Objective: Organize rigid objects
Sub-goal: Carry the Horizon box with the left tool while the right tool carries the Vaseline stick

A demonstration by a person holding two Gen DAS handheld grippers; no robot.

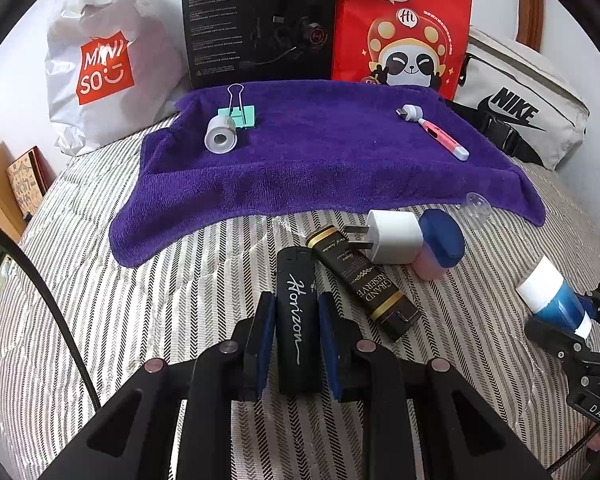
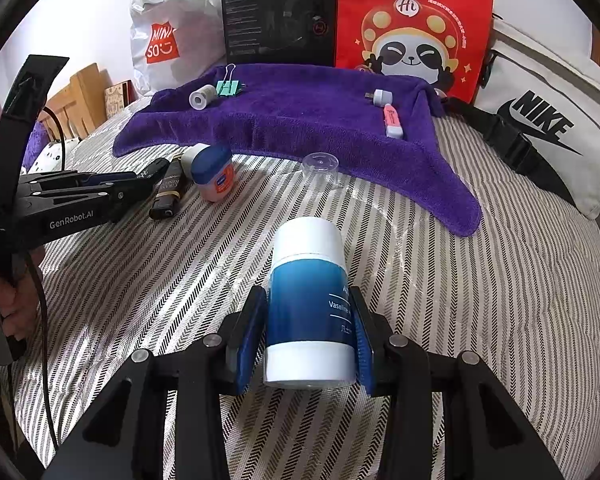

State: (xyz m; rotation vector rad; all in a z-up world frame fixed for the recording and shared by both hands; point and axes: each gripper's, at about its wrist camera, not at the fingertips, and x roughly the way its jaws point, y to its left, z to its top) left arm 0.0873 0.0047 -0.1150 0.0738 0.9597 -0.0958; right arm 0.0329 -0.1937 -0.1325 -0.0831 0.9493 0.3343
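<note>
On striped bedcover (image 1: 140,300), six o'clock of purple towel (image 1: 320,152): left gripper (image 1: 296,336) clamped narrow on black "Horizon" tube (image 1: 296,320); right gripper (image 2: 310,332) clamped on blue-white Vaseline bottle (image 2: 308,292); both gripped mid-body, likely for carrying to towel at twelve o'clock

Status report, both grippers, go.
Left gripper jaws shut on black Horizon tube. Right gripper jaws shut on blue Vaseline bottle. Purple towel ahead, unobstructed.
</note>
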